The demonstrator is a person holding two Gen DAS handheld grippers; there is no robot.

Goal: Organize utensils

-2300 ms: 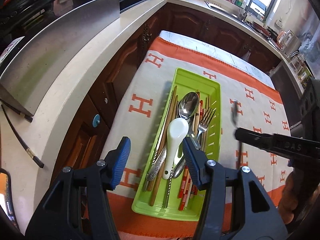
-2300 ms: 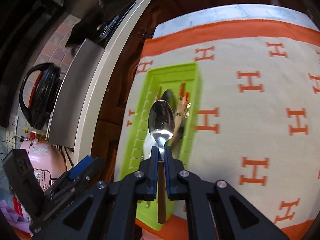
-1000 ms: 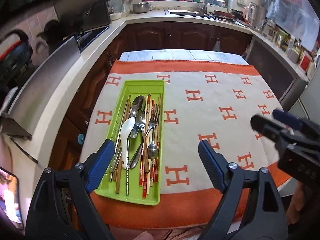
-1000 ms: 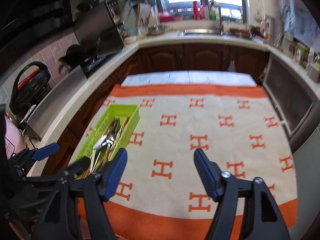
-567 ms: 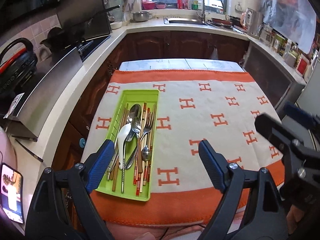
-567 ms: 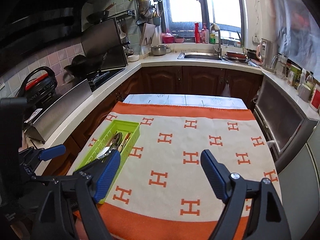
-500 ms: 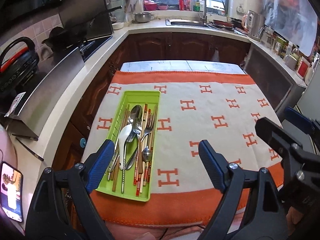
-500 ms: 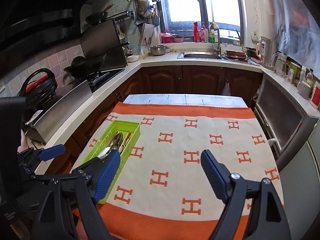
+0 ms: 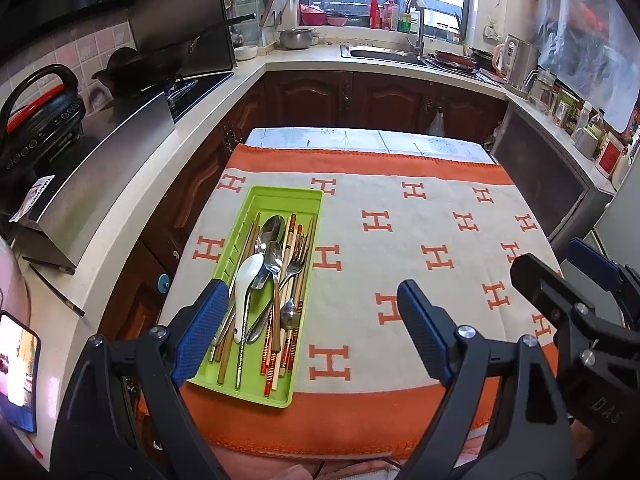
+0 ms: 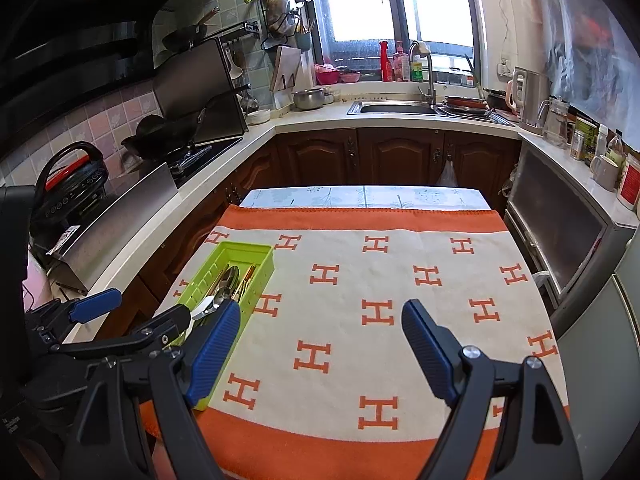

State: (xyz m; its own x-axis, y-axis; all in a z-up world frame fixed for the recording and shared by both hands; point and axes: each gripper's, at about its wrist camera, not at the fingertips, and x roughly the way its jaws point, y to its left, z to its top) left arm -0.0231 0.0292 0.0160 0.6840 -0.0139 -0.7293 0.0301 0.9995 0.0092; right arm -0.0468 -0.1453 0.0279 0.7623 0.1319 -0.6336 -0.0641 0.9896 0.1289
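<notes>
A lime-green utensil tray (image 9: 280, 196) (image 10: 264, 258) lies at the left of the table on an orange and cream cloth (image 9: 400, 248). It holds a white soup spoon (image 9: 245, 280), metal spoons (image 9: 273, 227), a fork (image 9: 297, 264) and several chopsticks (image 9: 276, 344). My left gripper (image 9: 310, 330) hangs open above the table's near edge, its left pad over the tray's near end, nothing between the fingers. My right gripper (image 10: 320, 348) is open and empty too, held back over the near cloth to the right of the tray. Each gripper shows in the other's view.
A white counter (image 9: 132, 216) runs along the left with a steel splash guard (image 9: 100, 184), a black cooker (image 9: 36, 116) and a stove with a pan. A sink (image 10: 400, 109) sits at the back under the window. Jars and a kettle line the right counter (image 10: 572, 160).
The right gripper let go of the metal spoon, which now lies in the tray, and opened. Both grippers pulled up and back from the tray; the left one opened wider.
</notes>
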